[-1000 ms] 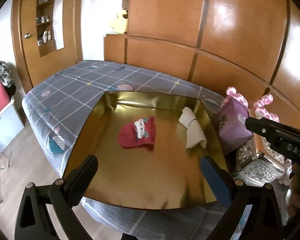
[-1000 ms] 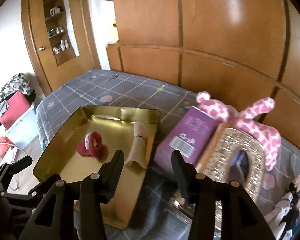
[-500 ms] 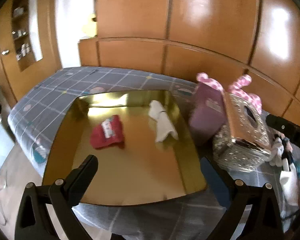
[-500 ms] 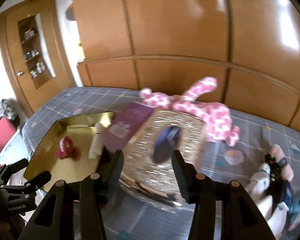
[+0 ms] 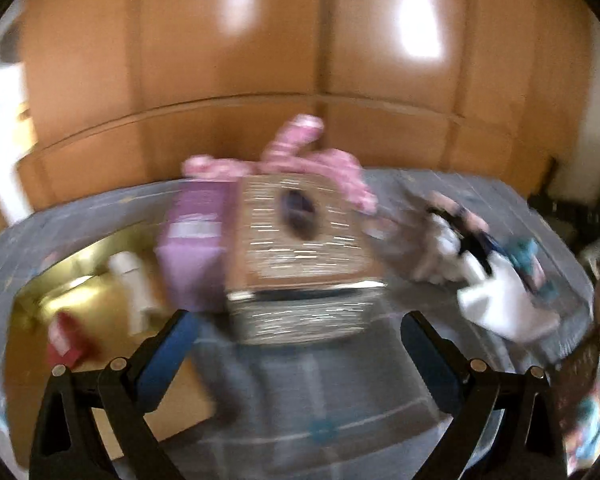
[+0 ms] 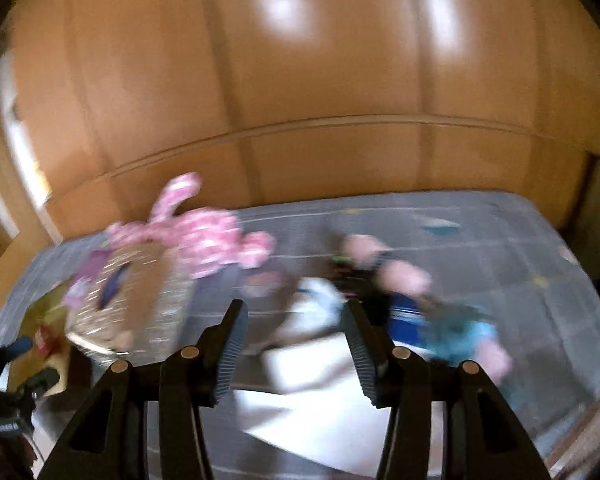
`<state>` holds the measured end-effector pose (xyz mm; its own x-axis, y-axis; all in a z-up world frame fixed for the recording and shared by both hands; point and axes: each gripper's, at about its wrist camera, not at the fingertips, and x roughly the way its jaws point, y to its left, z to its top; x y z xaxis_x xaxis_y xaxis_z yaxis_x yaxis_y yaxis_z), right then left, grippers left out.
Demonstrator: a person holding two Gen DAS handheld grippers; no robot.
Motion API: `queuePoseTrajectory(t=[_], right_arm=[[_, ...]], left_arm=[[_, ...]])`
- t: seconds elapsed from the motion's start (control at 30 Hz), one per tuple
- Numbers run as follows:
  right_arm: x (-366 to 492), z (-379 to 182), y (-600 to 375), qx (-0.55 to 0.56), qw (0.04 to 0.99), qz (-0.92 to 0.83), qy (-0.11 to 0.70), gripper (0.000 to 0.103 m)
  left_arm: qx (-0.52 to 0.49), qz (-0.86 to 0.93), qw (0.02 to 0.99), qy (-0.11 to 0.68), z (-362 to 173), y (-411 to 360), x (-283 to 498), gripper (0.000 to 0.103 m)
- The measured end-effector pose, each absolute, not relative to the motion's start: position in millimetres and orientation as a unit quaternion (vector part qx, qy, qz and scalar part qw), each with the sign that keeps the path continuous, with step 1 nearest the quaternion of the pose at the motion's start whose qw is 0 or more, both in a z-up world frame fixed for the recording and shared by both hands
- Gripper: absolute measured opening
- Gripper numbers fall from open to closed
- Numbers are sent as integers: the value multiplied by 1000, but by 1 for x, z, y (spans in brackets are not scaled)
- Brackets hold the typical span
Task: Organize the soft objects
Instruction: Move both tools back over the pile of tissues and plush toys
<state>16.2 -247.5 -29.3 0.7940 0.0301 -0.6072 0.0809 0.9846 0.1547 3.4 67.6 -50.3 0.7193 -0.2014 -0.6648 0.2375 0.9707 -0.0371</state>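
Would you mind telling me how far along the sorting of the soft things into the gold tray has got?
Done so far: a red sock and a white rolled sock lie in the gold tray. In hand: nothing; the left gripper and right gripper are both open and empty. Left: the blurred pile of white, blue and teal soft items on the grey bedspread, and perhaps the pink plush toy.
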Motion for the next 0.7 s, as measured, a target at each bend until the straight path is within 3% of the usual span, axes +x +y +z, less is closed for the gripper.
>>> queuePoseTrajectory(t=[0.17, 0.43, 0.7], right_arm=[[-15, -29, -317, 135, 936, -92, 311, 50], [-38, -38, -349, 162, 928, -116, 315, 50], [-51, -41, -361, 177, 925, -123, 312, 50]], left_arm=[[87, -192, 905, 370, -60, 1, 14, 103], [103, -321, 852, 400, -77, -98, 21, 98], [280, -428, 788, 342, -107, -197, -18, 98]])
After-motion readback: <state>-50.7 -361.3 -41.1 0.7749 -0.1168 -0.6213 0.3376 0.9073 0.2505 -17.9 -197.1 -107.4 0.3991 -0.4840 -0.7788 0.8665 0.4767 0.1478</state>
